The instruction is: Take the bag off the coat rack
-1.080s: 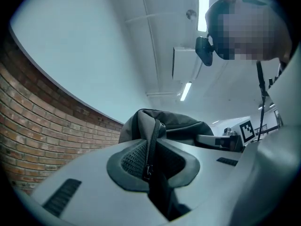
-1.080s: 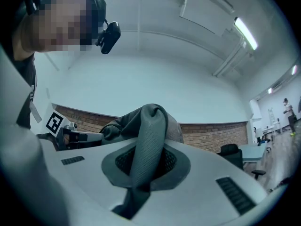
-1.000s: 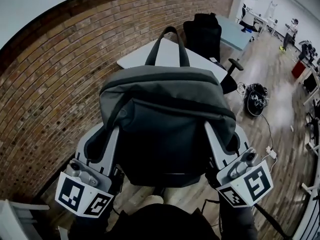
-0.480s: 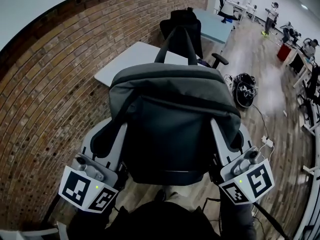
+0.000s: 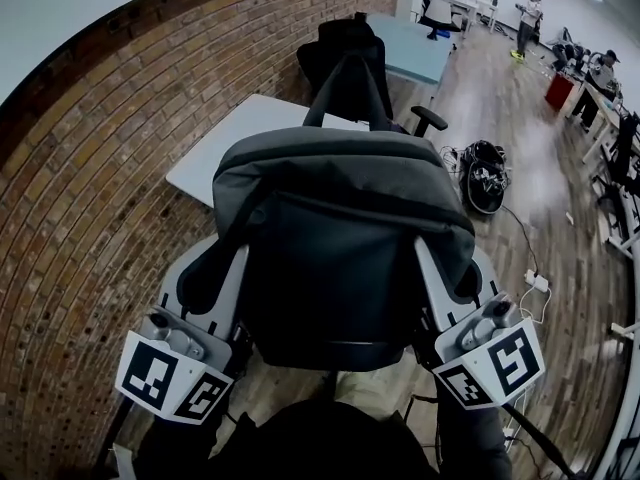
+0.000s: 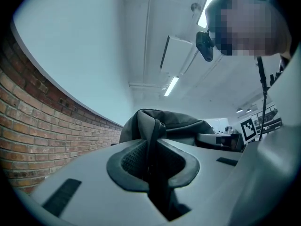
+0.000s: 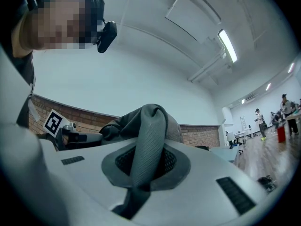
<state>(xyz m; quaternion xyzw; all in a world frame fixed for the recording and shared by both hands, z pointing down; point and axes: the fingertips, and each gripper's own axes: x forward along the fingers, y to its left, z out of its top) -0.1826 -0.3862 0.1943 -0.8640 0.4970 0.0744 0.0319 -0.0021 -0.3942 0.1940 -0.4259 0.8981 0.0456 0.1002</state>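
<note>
Evidently the bag (image 5: 340, 238) is hanging free between the two tools, its bulk just ahead of both sets of jaws. No coat rack is showing in any view, so the lift-off is looking done. The left hand-held gripper (image 5: 225, 268) is pinching a dark shoulder strap (image 6: 153, 142) edge-on between nearly closed jaws. The right hand-held gripper (image 5: 428, 263) is clamping the grey mesh strap (image 7: 149, 135) the same way. Gripping one strap on each side is sharing the weight and holding the bag level, its top handle (image 5: 348, 88) pointing away beyond the jaws toward the brick wall (image 5: 90, 188) and white counter (image 5: 230, 138).
</note>
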